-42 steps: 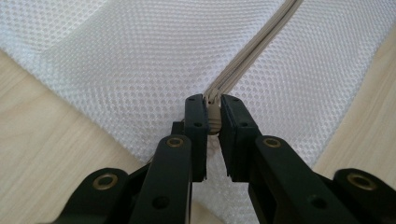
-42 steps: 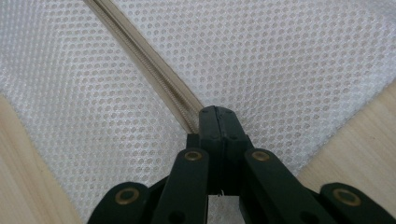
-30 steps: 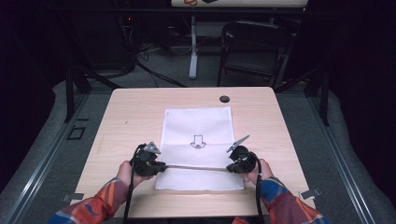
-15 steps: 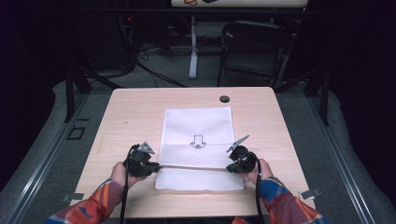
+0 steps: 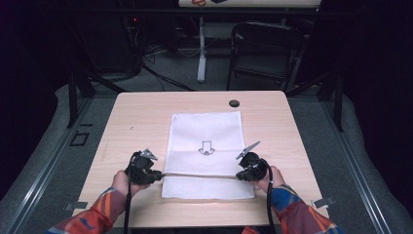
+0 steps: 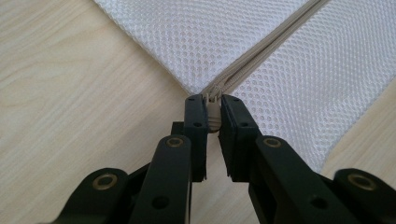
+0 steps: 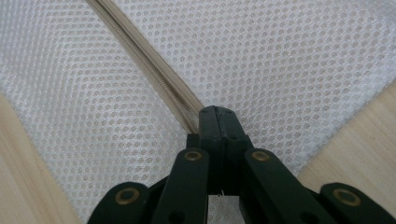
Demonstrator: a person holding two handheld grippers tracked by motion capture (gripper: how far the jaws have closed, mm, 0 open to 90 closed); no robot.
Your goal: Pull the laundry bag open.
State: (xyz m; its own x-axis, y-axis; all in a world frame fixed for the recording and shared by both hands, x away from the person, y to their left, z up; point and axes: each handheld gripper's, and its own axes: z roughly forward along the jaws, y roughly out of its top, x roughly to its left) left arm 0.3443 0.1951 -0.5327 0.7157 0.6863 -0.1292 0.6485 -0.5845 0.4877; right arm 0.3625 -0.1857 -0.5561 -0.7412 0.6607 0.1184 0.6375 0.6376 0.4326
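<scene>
Nearest the person, both hands sit at the near edge of the tabletop [image 5: 126,131], one gripper at each end of the zipper [image 5: 199,175] that crosses the white mesh bag [image 5: 204,131] left to right. The zipper's long axis runs level between the two grippers, so any pull goes along that line.

The left gripper [image 6: 213,112] sits at the bag's left edge, jaws clamped on the beige zipper pull [image 6: 213,116], which pokes out right where the zipper meets the bag's corner. In the high view the left gripper [image 5: 155,176] lies just off the bag's left side.

The right gripper [image 7: 218,122] has its jaws pressed fully together on the zipper's right end, pinching tape and mesh; in the high view it [image 5: 241,176] sits on the bag's right part. It looks like the anchor, while the left hand holds the slider, so the left one likely does the travelling, rightward along the zipper.

Farther out, the bag lies flat at the tabletop's middle, an arrow mark [image 5: 206,147] printed on it. A small dark round thing [image 5: 234,103] sits near the far edge. Beyond, a dark room with a folding chair [image 5: 265,48], cables and a white post on grey floor.
</scene>
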